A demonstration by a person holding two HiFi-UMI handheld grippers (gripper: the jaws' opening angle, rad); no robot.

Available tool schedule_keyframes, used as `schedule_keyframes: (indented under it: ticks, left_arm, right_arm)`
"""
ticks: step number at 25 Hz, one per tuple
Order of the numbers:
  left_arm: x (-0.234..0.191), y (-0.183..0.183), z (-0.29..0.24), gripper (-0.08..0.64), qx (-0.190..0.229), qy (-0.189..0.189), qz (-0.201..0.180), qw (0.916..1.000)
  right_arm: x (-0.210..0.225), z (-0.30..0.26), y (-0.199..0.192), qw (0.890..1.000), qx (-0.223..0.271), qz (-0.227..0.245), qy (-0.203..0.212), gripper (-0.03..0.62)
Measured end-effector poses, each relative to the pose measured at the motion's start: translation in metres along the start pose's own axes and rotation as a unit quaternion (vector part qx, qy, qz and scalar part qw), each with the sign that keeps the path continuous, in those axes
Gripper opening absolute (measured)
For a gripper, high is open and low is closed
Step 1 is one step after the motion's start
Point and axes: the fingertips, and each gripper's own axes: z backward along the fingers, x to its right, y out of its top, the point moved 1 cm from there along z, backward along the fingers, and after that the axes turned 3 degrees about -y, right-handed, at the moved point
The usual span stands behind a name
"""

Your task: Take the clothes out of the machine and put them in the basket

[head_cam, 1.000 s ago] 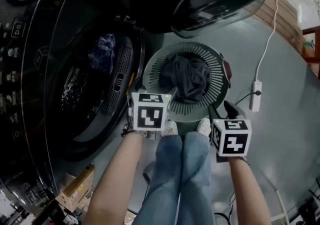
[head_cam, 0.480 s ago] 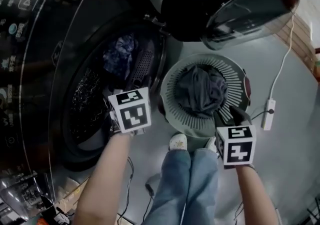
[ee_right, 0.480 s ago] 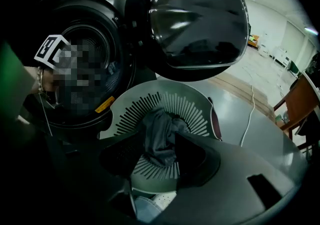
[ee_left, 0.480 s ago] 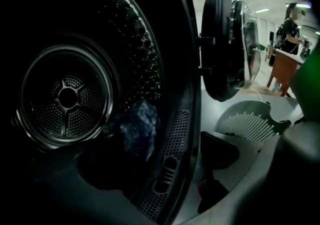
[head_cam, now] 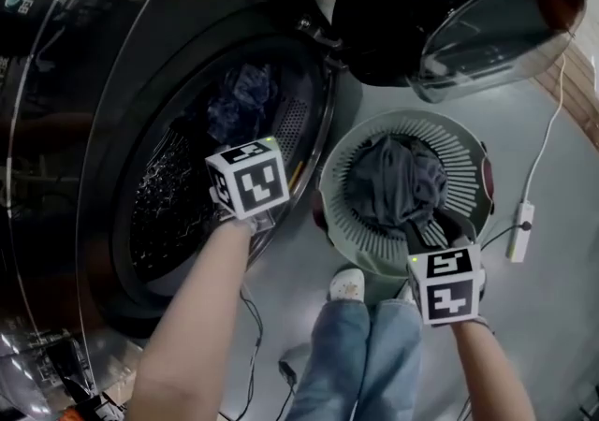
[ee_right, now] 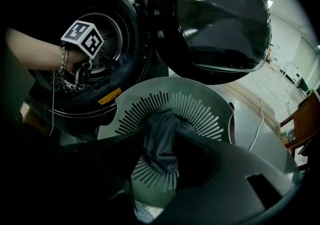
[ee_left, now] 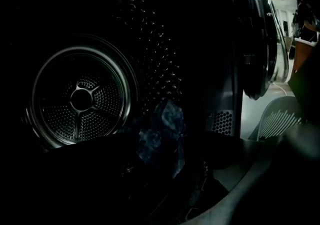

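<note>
The dark washing machine's drum stands open at the left, and a blue patterned garment lies inside near its right rim. My left gripper is at the drum's mouth, open, with the blue garment ahead of it and nothing between the jaws. A round slatted grey basket stands on the floor to the right of the machine and holds a dark grey garment. At the basket's near rim, my right gripper is shut on a fold of that grey garment, which rises in a ridge toward the jaws.
The machine's round door hangs open above the basket. A white power strip and its cable lie on the floor at the right. The person's jeans and shoes are just in front of the basket. A chair stands further right.
My left gripper has swung left from in front of the basket to the drum's opening. My right gripper has moved a little toward the basket's near rim and lower.
</note>
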Motion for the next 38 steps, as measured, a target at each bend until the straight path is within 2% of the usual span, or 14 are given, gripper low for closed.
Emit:
schedule_keyframes:
  ticks: [4,8,11,14,17,20,25,30,33,34,35,36,37,38]
  left_arm:
    - [-0.003,-0.004,-0.022,0.462,-0.007,0.001,-0.011,0.9999]
    - [-0.005,-0.010,-0.046,0.368,-0.032,-0.023,0.000,0.9992]
    - [-0.012,-0.026,-0.053,0.333,-0.083,-0.021,-0.007,0.9963]
    - [-0.015,-0.043,-0.065,0.206,-0.121,-0.031,-0.046,0.9910]
    - [-0.006,-0.065,-0.080,0.190,-0.182,-0.077,-0.051,0.9789]
    - [-0.002,-0.071,-0.089,0.217,-0.228,-0.106,-0.061,0.9661]
    - [-0.022,-0.052,-0.114,0.455,-0.203,-0.071,-0.123,0.9688]
    - [-0.027,-0.054,-0.136,0.477,-0.193,-0.040,-0.135,0.9710]
    - [-0.029,-0.056,-0.146,0.476,-0.184,-0.019,-0.160,0.9696]
    - [-0.030,-0.055,-0.148,0.458,-0.180,-0.014,-0.160,0.9705]
    - [-0.032,-0.055,-0.148,0.351,-0.177,-0.007,-0.159,0.9714]
    - [-0.035,-0.054,-0.146,0.142,-0.174,0.003,-0.157,0.9722]
    - [-0.039,-0.053,-0.143,0.072,-0.170,0.014,-0.157,0.9728]
    - [-0.042,-0.052,-0.139,0.062,-0.166,0.024,-0.159,0.9730]
  right_arm:
    - [-0.006,-0.006,0.003,1.000,0.011,-0.006,0.003,0.195]
    - [-0.003,-0.013,-0.004,1.000,0.008,-0.020,-0.001,0.195]
    - [-0.001,-0.017,-0.007,0.999,0.008,-0.036,-0.003,0.193]
    - [-0.001,-0.020,-0.011,0.999,0.005,-0.044,-0.001,0.192]
    - [-0.003,-0.024,-0.011,0.999,0.004,-0.041,0.004,0.190]
    - [-0.003,-0.030,-0.008,0.999,0.004,-0.032,0.006,0.190]
    - [-0.004,-0.039,0.002,1.000,0.011,-0.010,0.013,0.186]
    - [-0.002,-0.050,0.016,0.999,0.026,0.012,0.018,0.183]
    - [0.002,-0.057,0.020,0.999,0.031,0.025,0.016,0.178]
    - [0.004,-0.059,0.020,0.999,0.032,0.027,0.015,0.176]
    - [0.005,-0.061,0.020,0.999,0.033,0.028,0.014,0.173]
    - [0.005,-0.062,0.020,0.999,0.034,0.029,0.012,0.170]
    - [0.006,-0.062,0.020,0.999,0.036,0.029,0.010,0.165]
    - [0.005,-0.062,0.020,0.999,0.037,0.029,0.008,0.157]
